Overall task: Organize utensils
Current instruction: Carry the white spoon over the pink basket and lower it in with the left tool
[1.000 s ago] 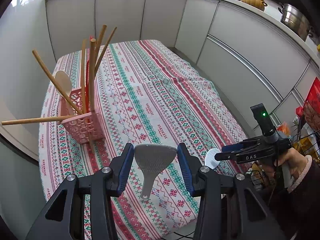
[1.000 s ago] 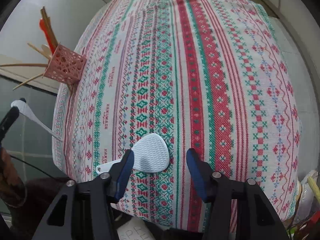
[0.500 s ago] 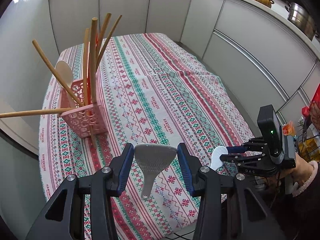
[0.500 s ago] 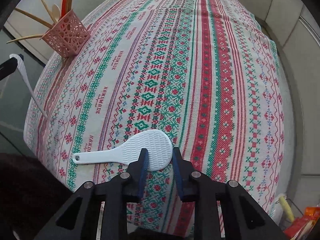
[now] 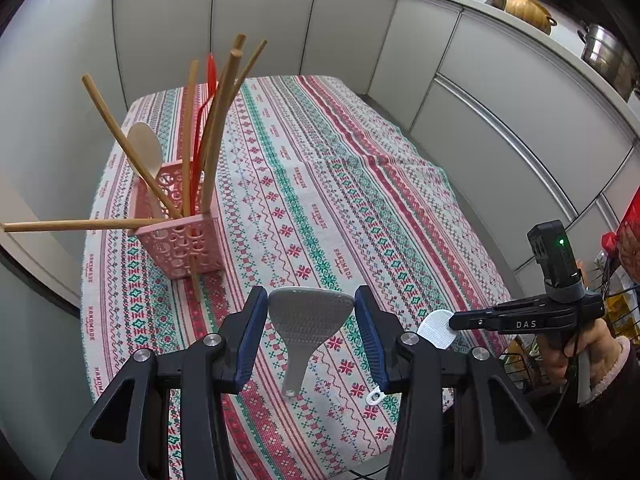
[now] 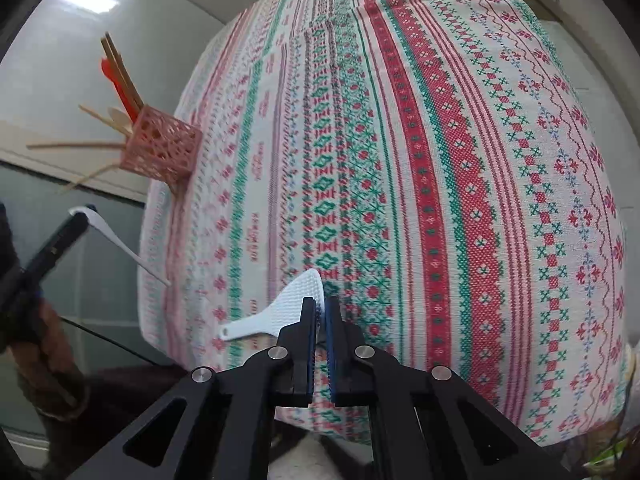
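My left gripper (image 5: 311,330) is shut on the wide head of a grey rice paddle (image 5: 308,322), handle hanging toward me. It holds it above the near part of the patterned tablecloth (image 5: 340,184). My right gripper (image 6: 320,316) is shut on the head of a white rice paddle (image 6: 288,306) and holds it tilted just above the cloth near the table edge; it also shows in the left wrist view (image 5: 438,328). A pink lattice utensil holder (image 5: 180,232) with several wooden utensils and a red one stands at the left; it also shows in the right wrist view (image 6: 162,148).
Grey cabinet fronts (image 5: 500,120) run along the far and right sides of the table. Pots (image 5: 600,56) sit on the counter above them. A wire basket with packets (image 5: 616,304) stands at the right, beside the table edge.
My right gripper has closed fully on the white paddle's head and lifted it off the cloth, tilted. My left gripper has carried the grey paddle closer to the pink holder.
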The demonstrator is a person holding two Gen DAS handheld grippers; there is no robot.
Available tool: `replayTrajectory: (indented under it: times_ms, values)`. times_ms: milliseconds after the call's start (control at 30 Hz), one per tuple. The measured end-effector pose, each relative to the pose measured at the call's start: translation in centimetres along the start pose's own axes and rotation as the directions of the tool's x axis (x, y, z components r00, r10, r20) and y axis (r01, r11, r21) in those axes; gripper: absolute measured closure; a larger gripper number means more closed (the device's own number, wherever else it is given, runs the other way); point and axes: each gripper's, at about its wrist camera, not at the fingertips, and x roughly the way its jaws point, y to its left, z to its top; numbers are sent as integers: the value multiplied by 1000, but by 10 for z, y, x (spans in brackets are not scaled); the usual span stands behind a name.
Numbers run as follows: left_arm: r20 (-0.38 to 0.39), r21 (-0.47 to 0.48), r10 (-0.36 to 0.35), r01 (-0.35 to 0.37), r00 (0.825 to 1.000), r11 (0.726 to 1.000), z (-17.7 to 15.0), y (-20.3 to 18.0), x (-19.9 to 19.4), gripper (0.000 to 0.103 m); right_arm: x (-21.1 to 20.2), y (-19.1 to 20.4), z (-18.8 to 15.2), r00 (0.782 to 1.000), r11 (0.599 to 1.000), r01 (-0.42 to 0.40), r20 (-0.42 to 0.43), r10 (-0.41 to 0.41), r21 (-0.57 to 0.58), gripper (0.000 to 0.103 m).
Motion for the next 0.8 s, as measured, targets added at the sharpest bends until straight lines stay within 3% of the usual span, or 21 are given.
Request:
replayTrajectory:
  times_ms: [333, 500, 633, 800]
  values:
    - [165, -60, -38, 48, 986, 997, 10, 15, -41, 56, -35, 52, 8, 990, 992, 35, 141, -18, -122, 100]
    - [260, -167, -15, 60, 966, 984, 18, 40, -62, 56, -46, 85, 18, 978, 983, 67, 206, -31, -171, 100]
    - [358, -266, 37, 64, 933, 962, 25, 59, -82, 56, -59, 110, 29, 963, 977, 74, 271, -18, -198, 100]
    - [450, -306, 157, -14, 879, 952, 38, 66, -92, 56, -72, 138, 43, 939, 970, 85, 343, -2, -227, 100]
